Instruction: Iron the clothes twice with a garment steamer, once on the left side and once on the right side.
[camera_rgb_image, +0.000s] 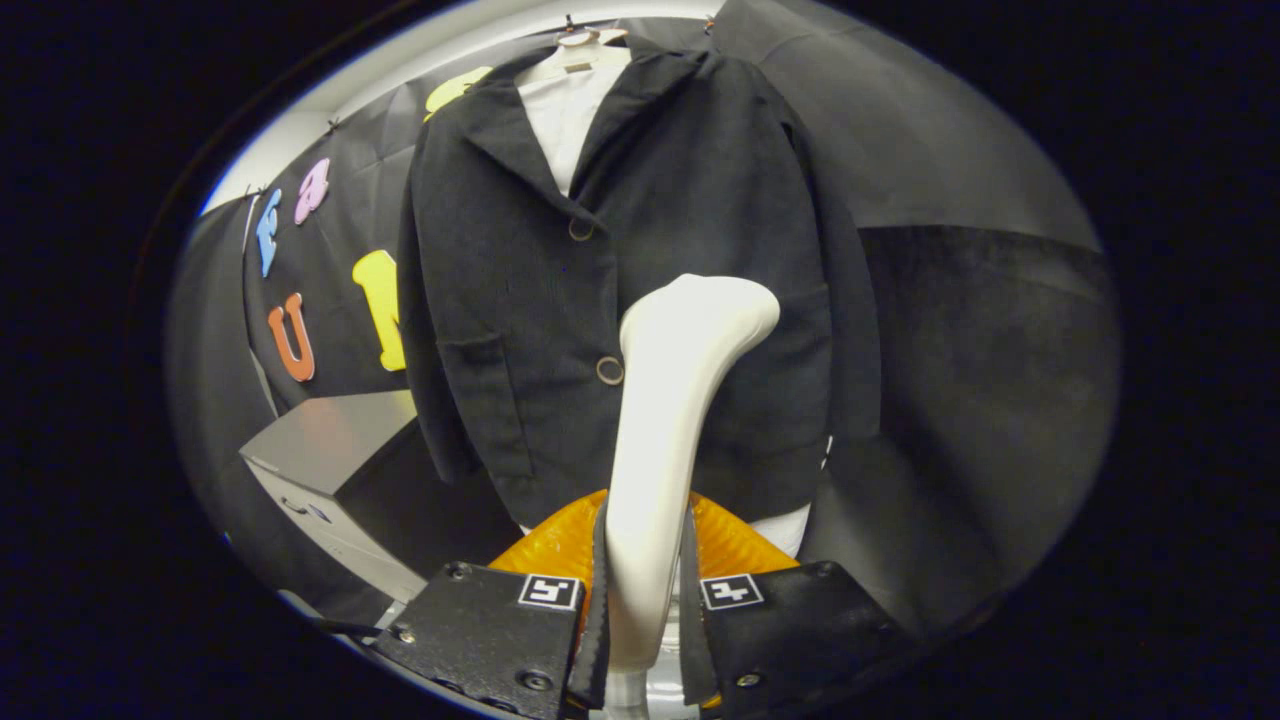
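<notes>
A black jacket (560, 300) hangs on a hanger (585, 40) over a white shirt (565, 115), straight ahead of me. My gripper (645, 580) is shut on the handle of a white garment steamer (670, 400), both fingers pressing its sides. The steamer stands upright between the fingers, and its head (725, 310) bends right, lying against the jacket's right front panel, below and to the right of the lower button (610, 370). An orange translucent part (730, 545) of the steamer's base shows just behind the fingers.
A grey box-like unit (320, 450) stands low on the left of the jacket. Black cloth walls surround the jacket on both sides. White shirt hem (785, 525) peeks out under the jacket's bottom edge.
</notes>
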